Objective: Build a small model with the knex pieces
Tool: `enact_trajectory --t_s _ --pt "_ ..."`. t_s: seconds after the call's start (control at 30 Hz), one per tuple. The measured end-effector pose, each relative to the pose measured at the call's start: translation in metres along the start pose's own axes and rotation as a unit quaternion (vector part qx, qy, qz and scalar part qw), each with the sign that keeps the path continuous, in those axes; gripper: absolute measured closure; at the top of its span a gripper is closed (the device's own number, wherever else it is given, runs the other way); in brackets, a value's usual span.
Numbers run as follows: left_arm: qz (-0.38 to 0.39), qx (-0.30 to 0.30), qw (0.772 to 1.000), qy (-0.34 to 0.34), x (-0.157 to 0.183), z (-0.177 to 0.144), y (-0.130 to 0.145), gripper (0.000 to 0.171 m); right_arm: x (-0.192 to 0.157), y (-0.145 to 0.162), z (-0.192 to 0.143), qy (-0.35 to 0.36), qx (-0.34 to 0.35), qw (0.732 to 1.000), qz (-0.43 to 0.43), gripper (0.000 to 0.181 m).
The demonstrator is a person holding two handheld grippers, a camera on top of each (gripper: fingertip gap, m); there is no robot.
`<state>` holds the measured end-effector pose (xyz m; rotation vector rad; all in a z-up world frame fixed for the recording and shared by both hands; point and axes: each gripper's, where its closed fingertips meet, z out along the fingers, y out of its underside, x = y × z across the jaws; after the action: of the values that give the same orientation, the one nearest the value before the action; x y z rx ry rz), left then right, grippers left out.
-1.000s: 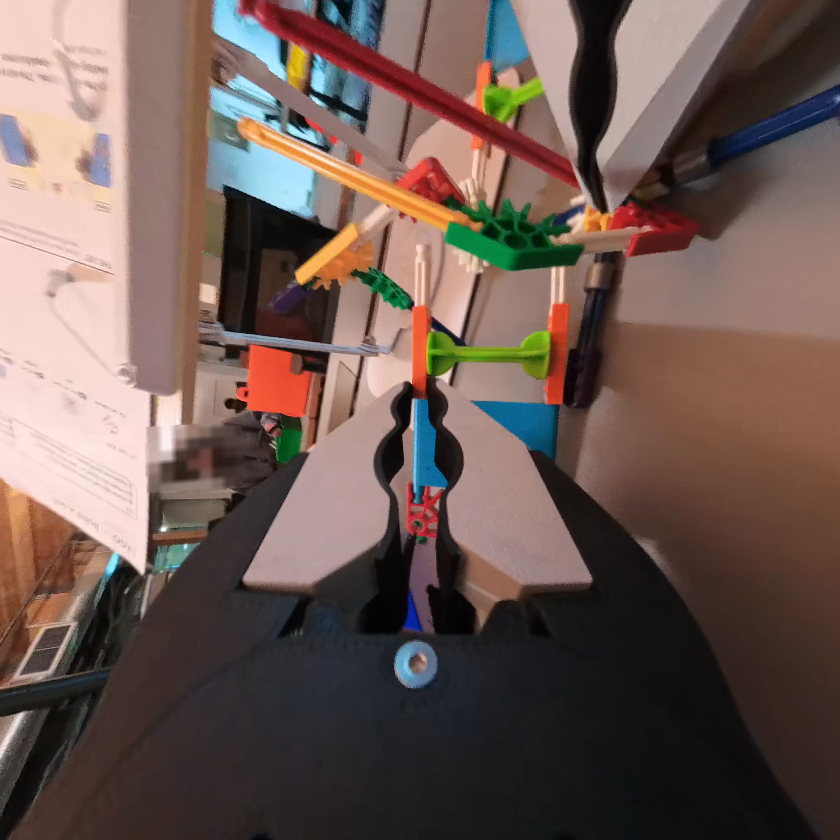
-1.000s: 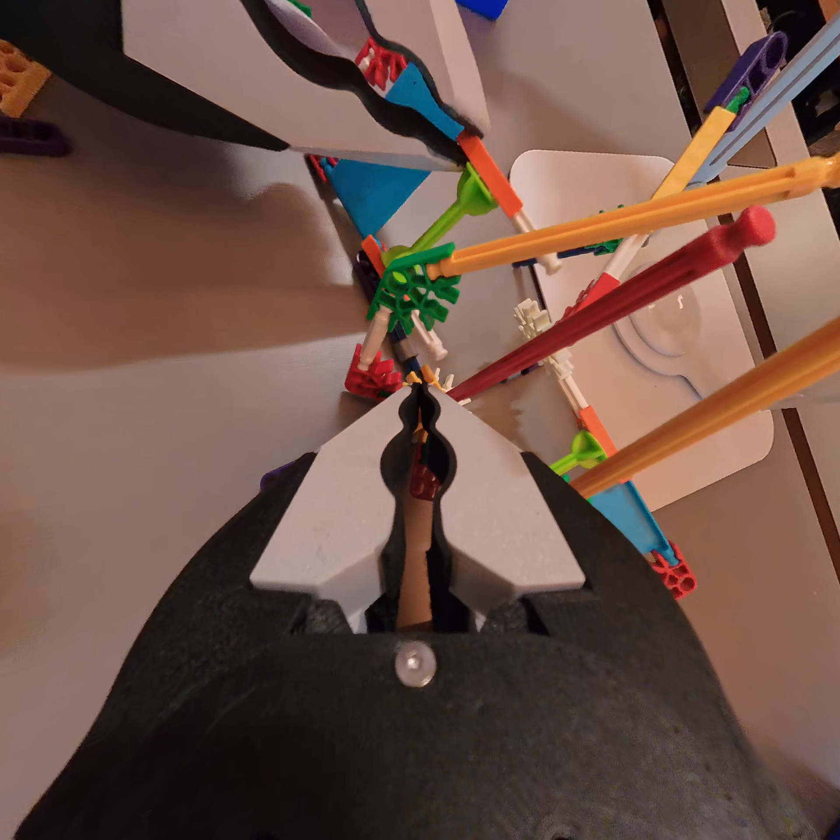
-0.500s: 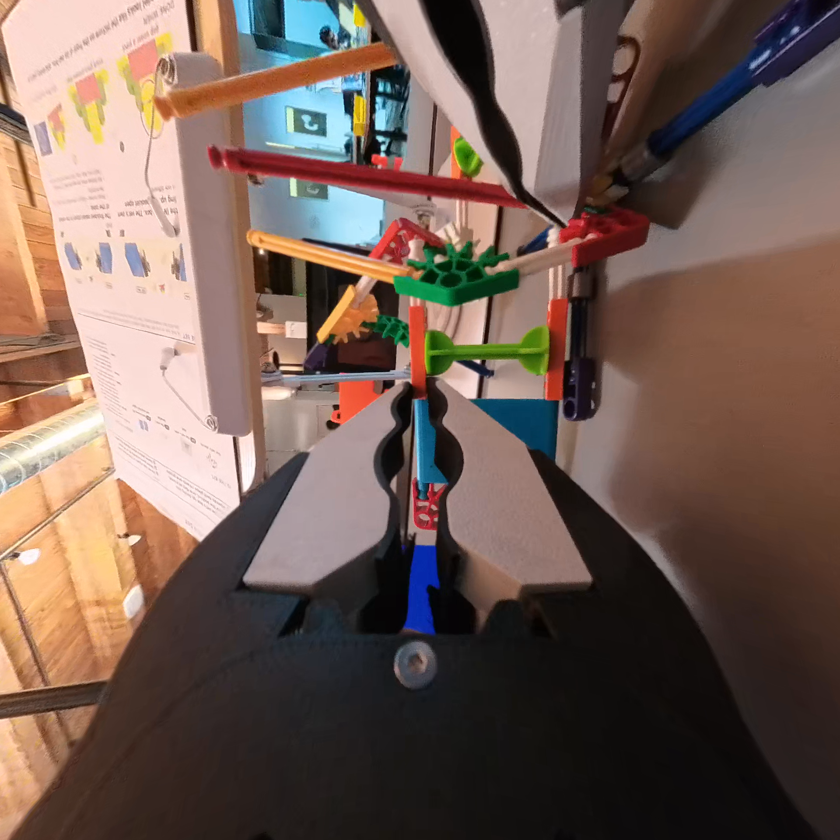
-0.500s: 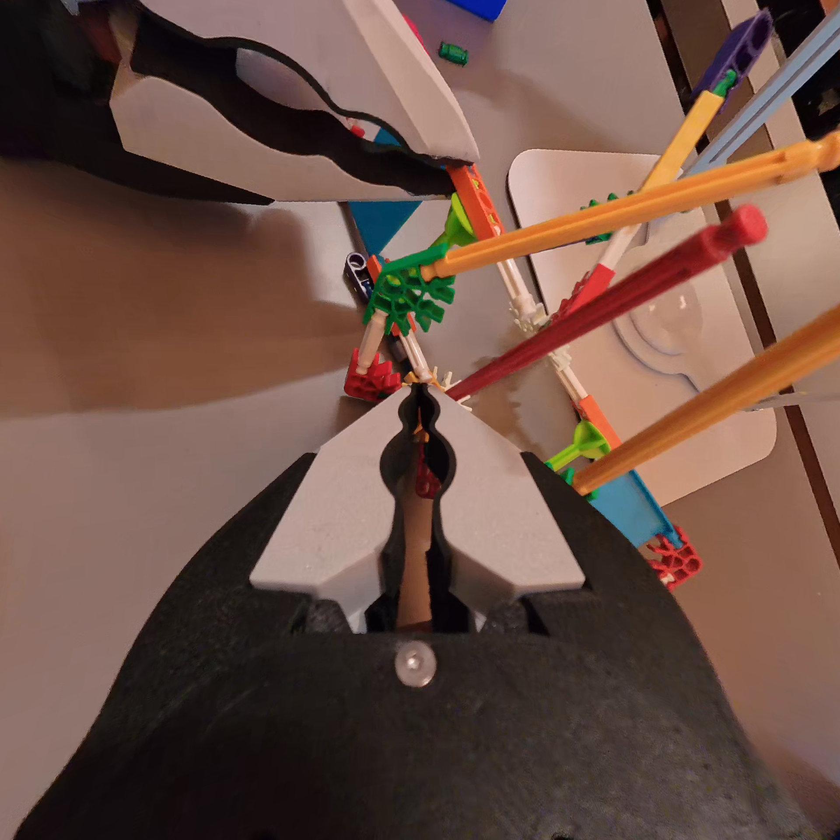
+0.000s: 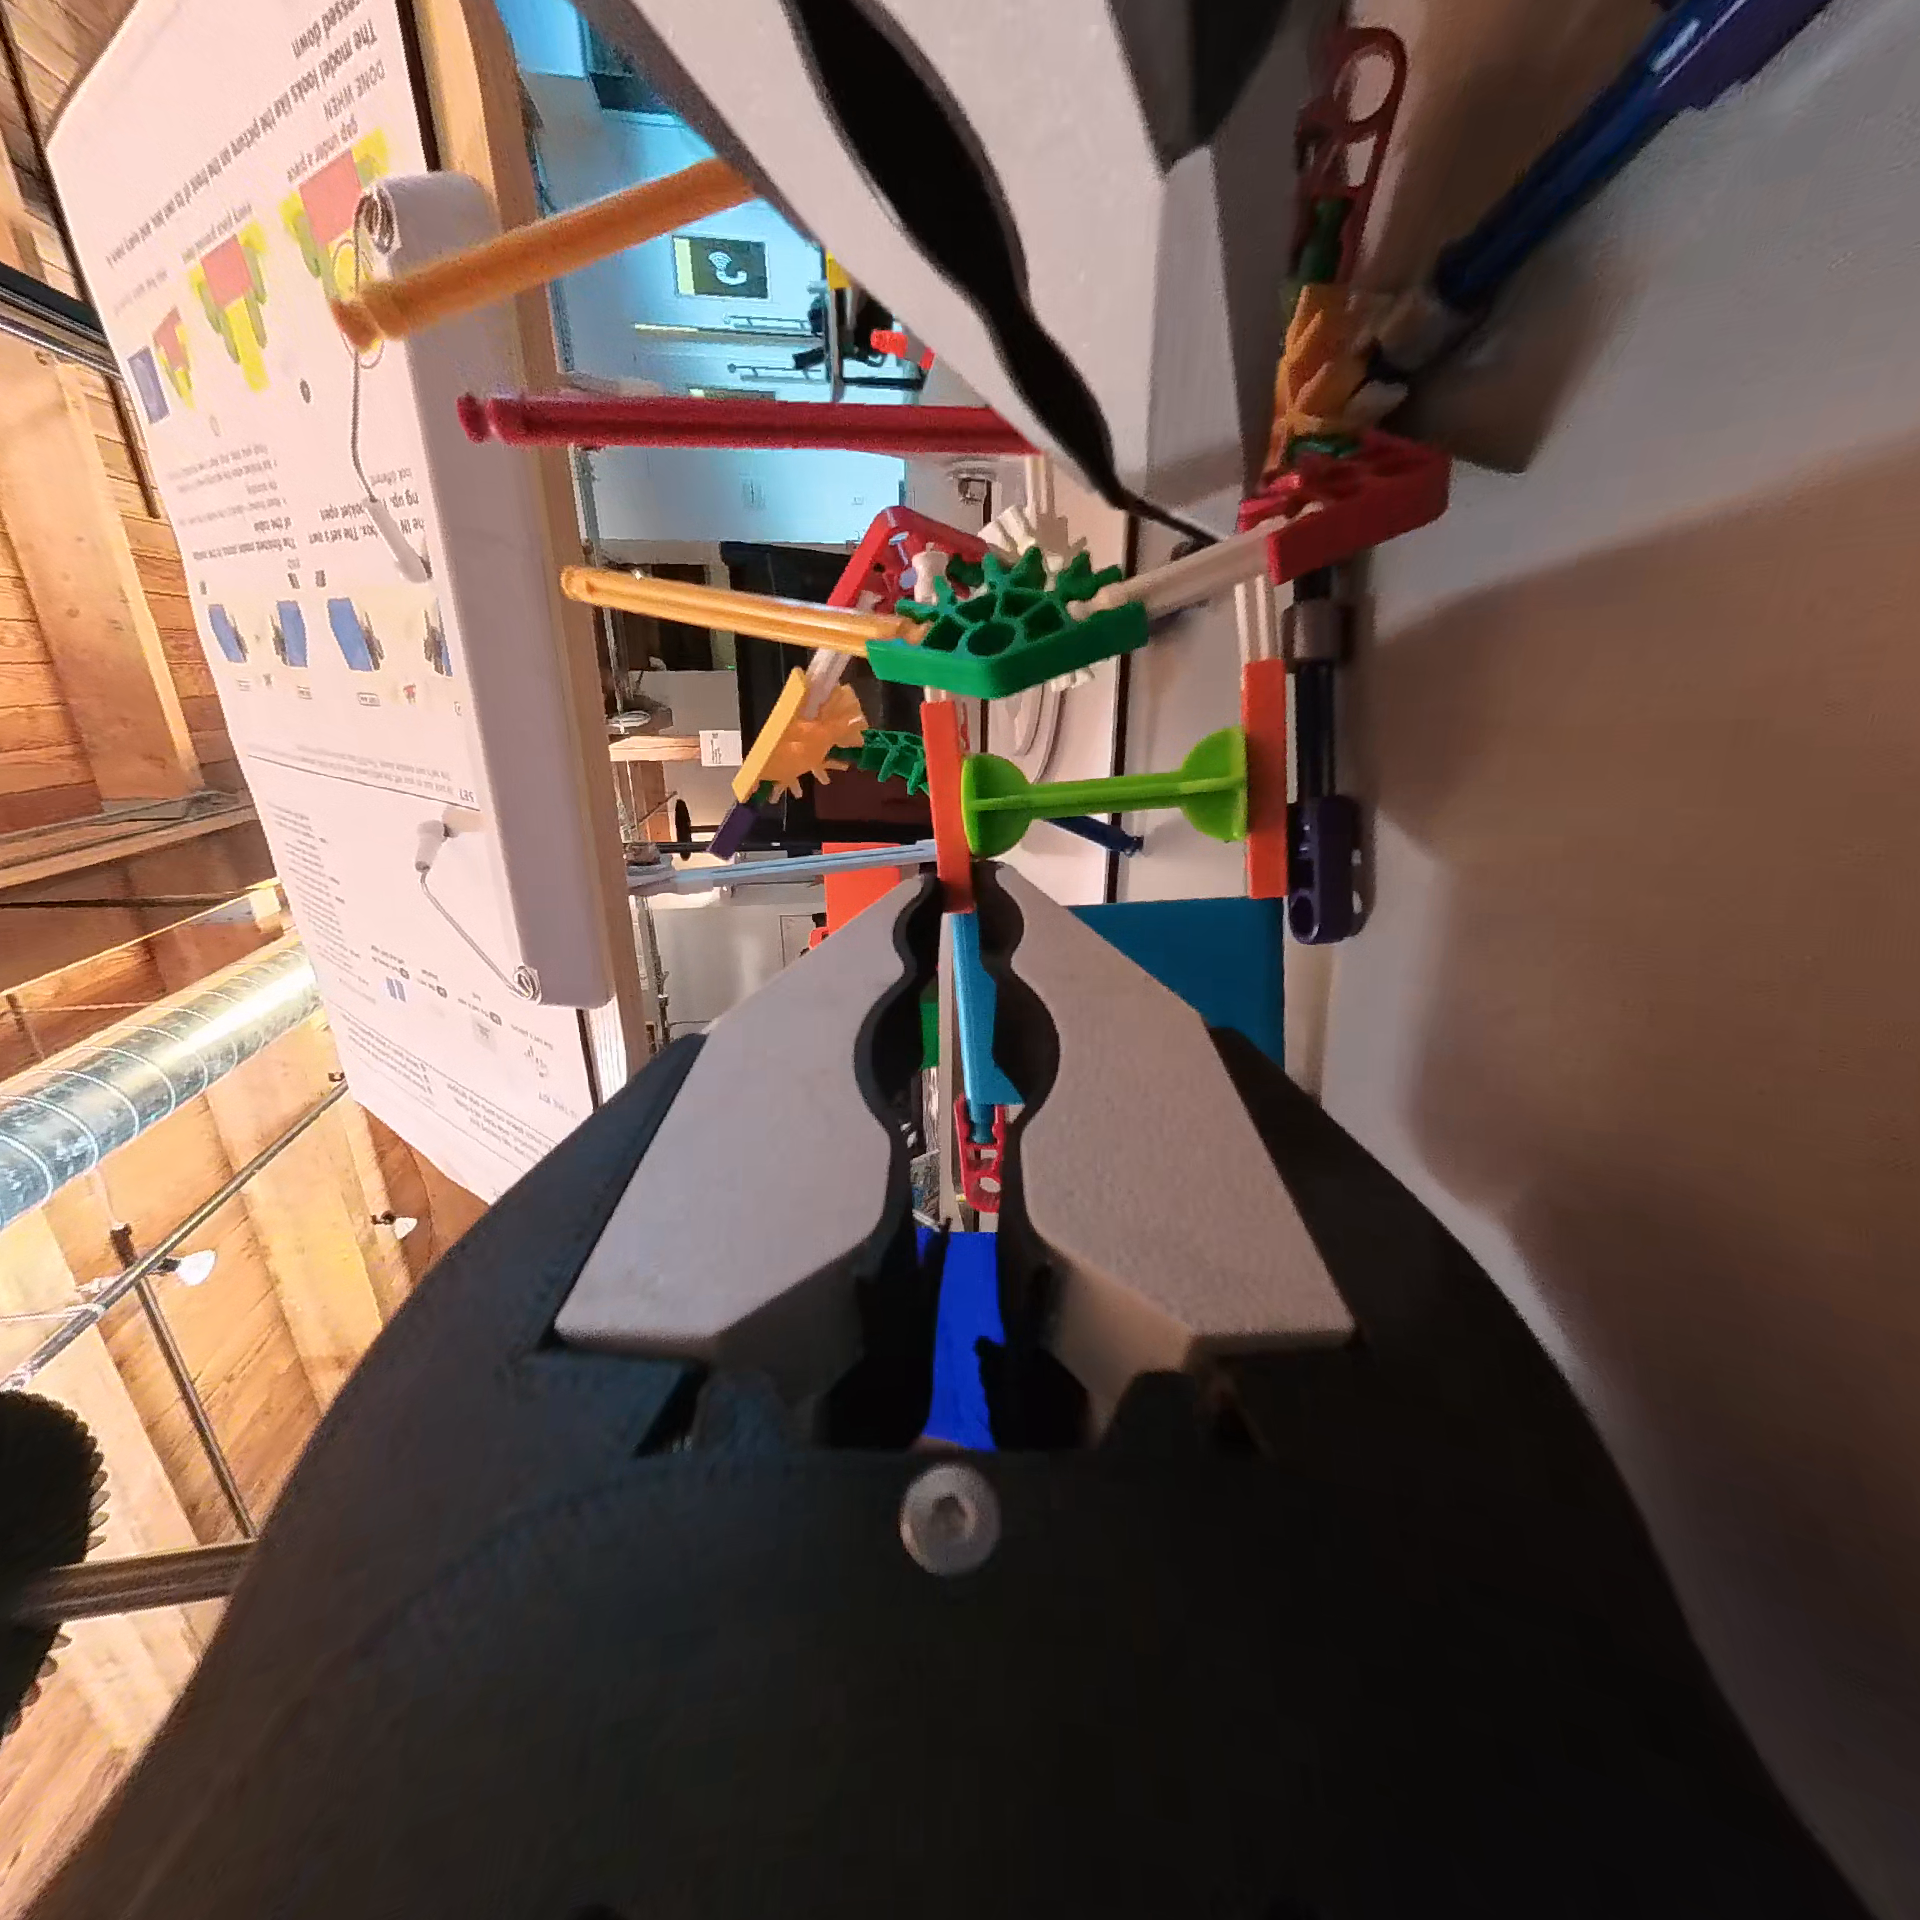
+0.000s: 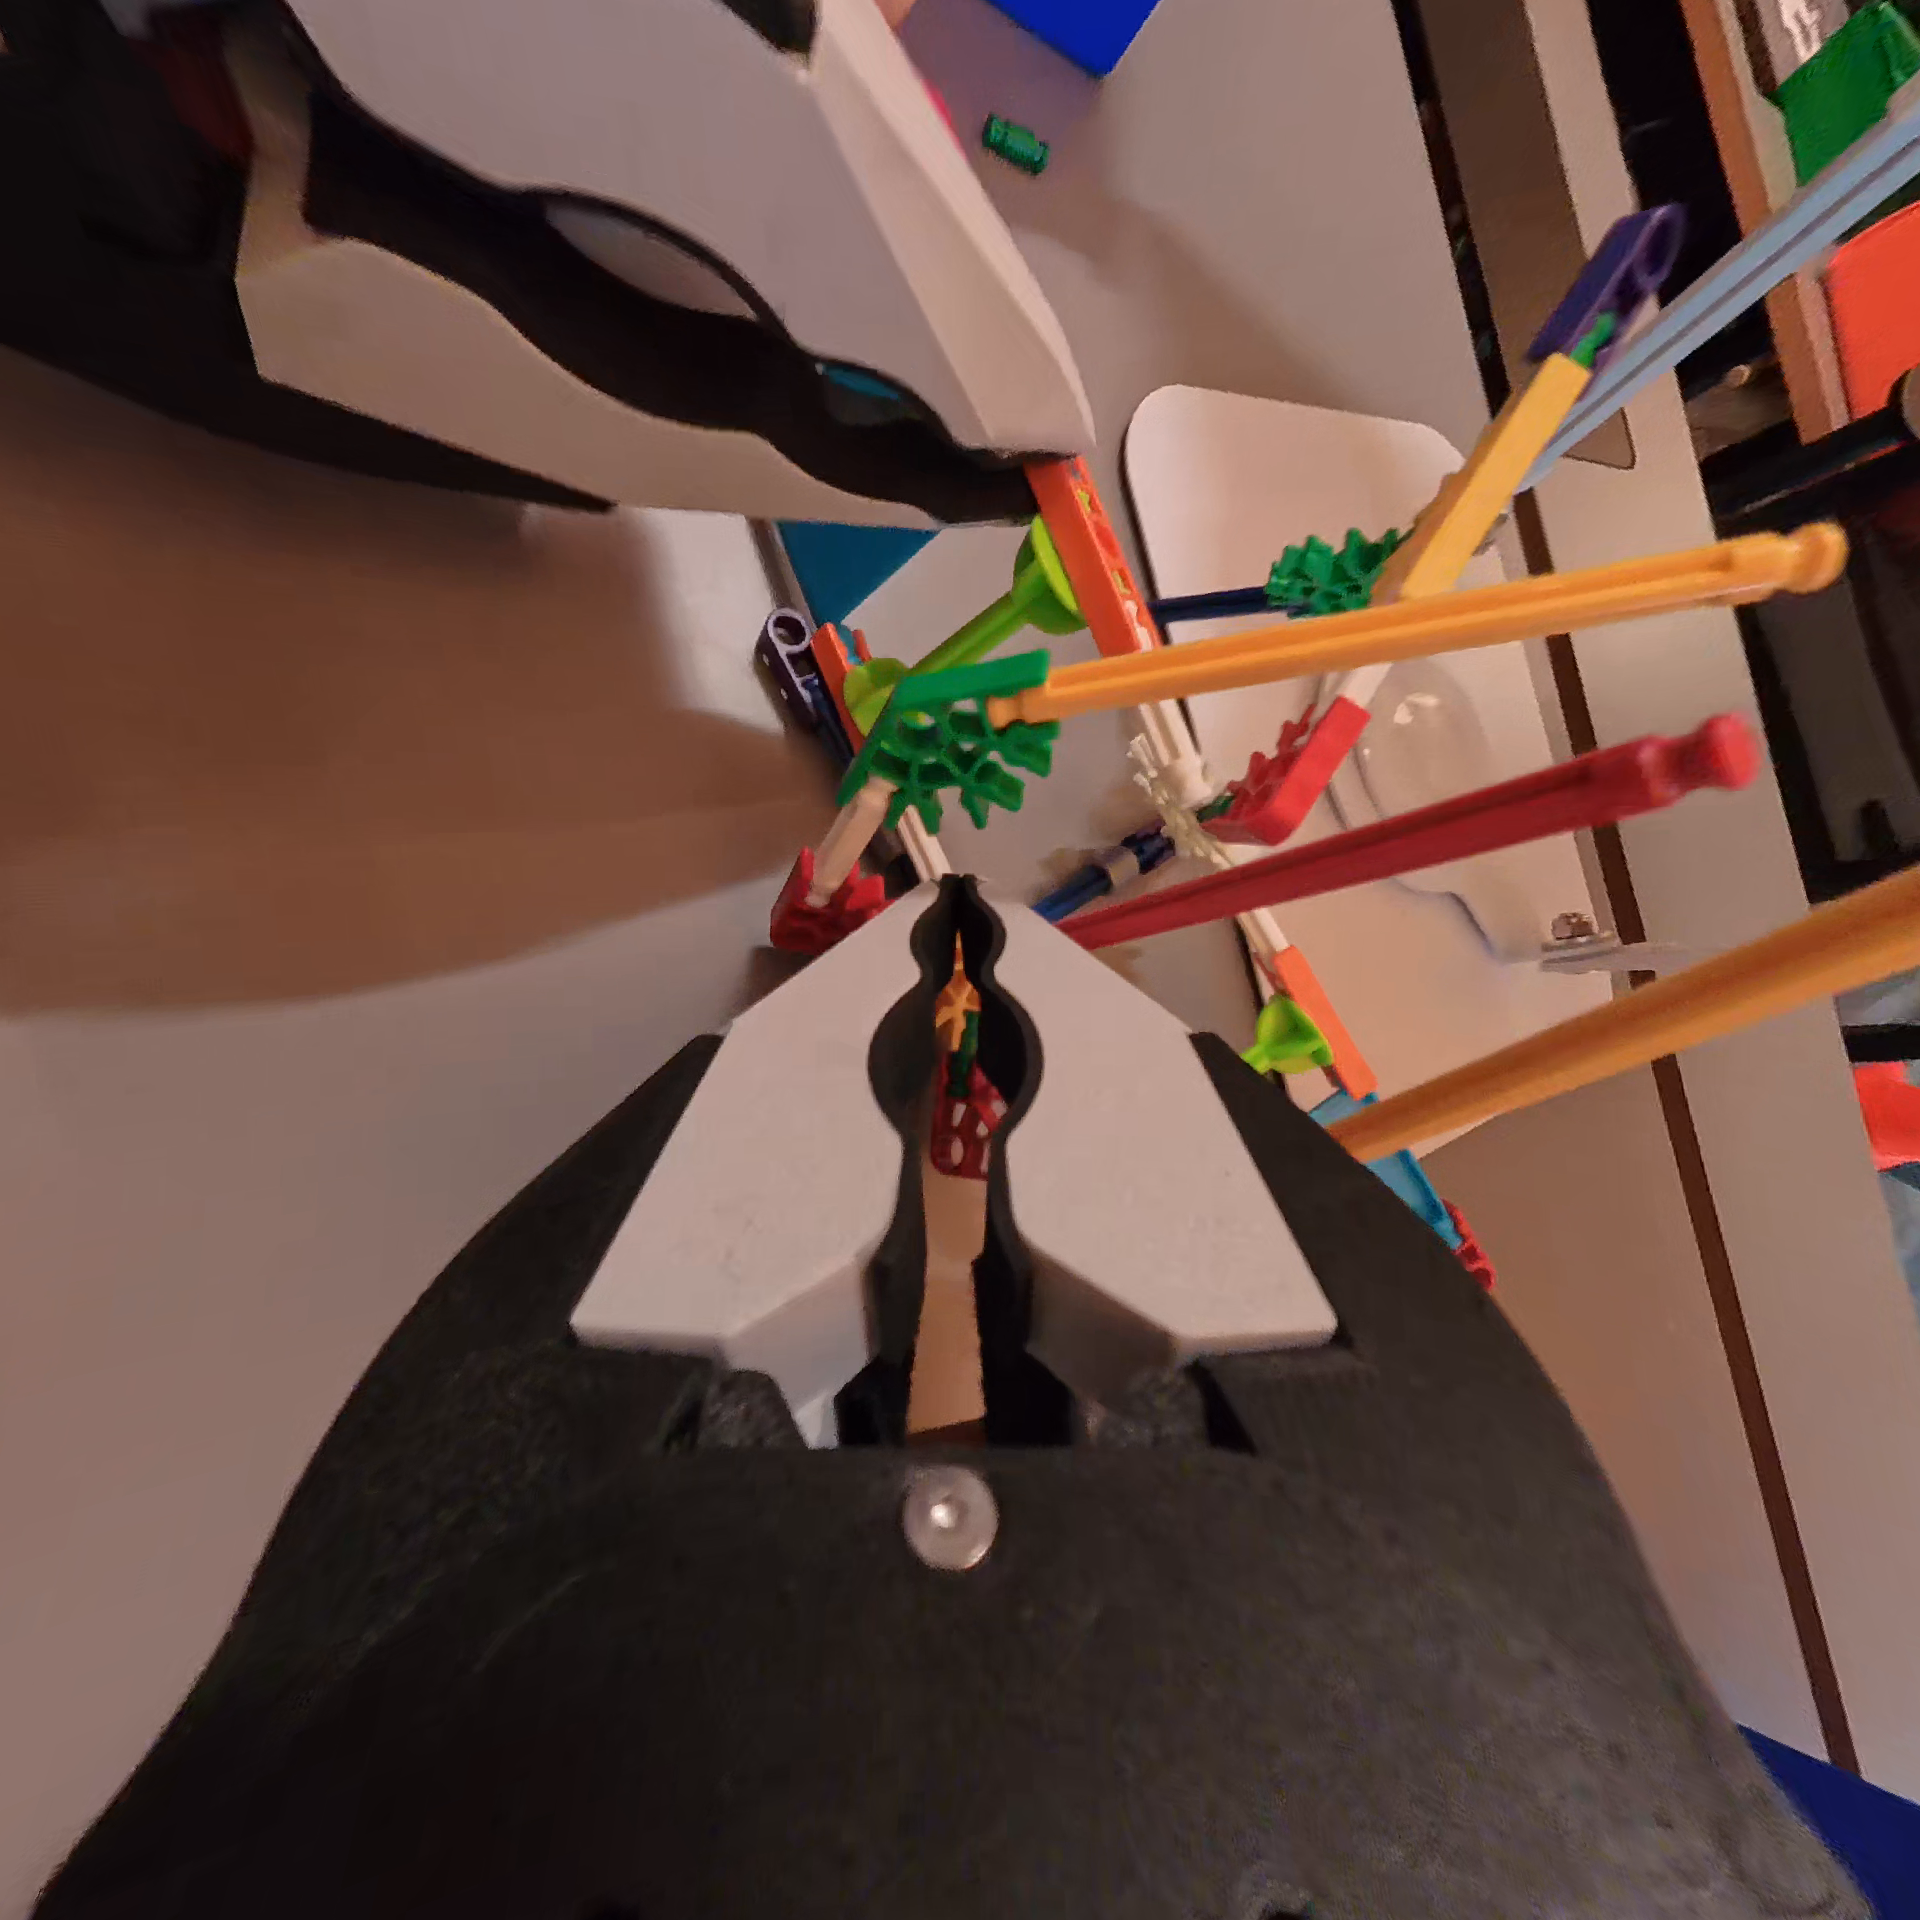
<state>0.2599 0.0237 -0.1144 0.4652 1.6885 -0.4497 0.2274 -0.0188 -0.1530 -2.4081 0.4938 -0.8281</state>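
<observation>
Left view has swung: poster now fills upper left; left gripper (image 5: pixel 961 904) jaws clamped on model's (image 5: pixel 997 644) blue panel (image 5: pixel 982 1018); right gripper (image 6: pixel 958 902) jaws clamped on its hub, frame centre, above desk (image 6: pixel 312 1091).

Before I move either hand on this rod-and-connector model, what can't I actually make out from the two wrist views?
- Left gripper: its contact with the blue panel lies behind the jaws in the left wrist view.
- Right gripper: shut on the red connector; the part beyond is hidden by the jaws.
- Long orange rod: cut off by the right wrist view's edge.
- Small green piece: blurred, kind unclear.
</observation>
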Motion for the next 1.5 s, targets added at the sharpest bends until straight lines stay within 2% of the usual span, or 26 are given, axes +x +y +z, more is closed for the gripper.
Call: enact_trajectory --t_s 0.27,0.6,0.9,1.37,1.5 --pt "0.004 0.001 1.000 -0.003 -0.001 0.000 -0.001 0.168 0.003 0.003 0.002 -0.003 -0.008 0.999 0.032 0.181" --pt "0.006 0.002 1.000 -0.002 0.000 0.000 -0.001 0.168 0.002 0.004 0.004 -0.056 -0.027 0.989 0.135 0.181" --pt "0.009 0.007 1.000 -0.002 0.000 -0.001 -0.003 0.169 0.005 0.006 0.005 -0.056 -0.053 0.984 0.158 0.181" --pt "0.013 0.016 1.000 -0.001 0.001 -0.001 -0.010 0.169 0.013 0.008 0.005 -0.120 -0.010 0.948 0.295 0.181" --pt "0.017 0.016 1.000 -0.003 0.001 0.001 -0.010 0.169 0.016 0.005 0.004 -0.111 -0.003 0.952 0.287 0.181"
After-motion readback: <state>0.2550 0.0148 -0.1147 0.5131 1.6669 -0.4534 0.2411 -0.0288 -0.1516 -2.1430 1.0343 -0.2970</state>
